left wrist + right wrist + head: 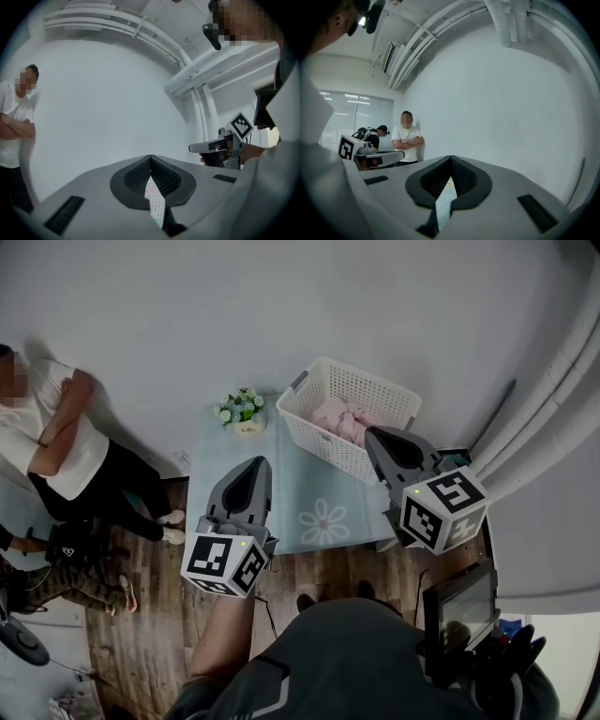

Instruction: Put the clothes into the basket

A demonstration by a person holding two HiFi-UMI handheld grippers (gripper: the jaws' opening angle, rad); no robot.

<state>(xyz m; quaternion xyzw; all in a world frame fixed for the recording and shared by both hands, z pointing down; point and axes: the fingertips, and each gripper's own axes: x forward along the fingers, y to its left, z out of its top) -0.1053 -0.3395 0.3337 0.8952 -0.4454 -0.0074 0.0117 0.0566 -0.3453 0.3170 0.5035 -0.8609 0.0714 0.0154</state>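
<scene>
A white lattice basket (370,395) stands at the far right corner of the pale blue table (225,488), and pink clothes (341,418) lie bunched inside it. My right gripper (372,433) is raised beside the basket's near right wall, shut and empty. My left gripper (258,461) hovers over the table's middle, left of the basket, also shut with nothing in it. In the left gripper view the jaws (150,158) meet at the tip and the right gripper (218,146) shows at the right. The right gripper view shows its closed jaws (450,158) pointing at the wall.
A small pot of flowers (243,412) sits at the table's back edge, left of the basket. A person in a white shirt (54,432) stands with arms crossed against the wall at left. White pipes (553,418) run down the right. A screen (459,604) stands at my right side.
</scene>
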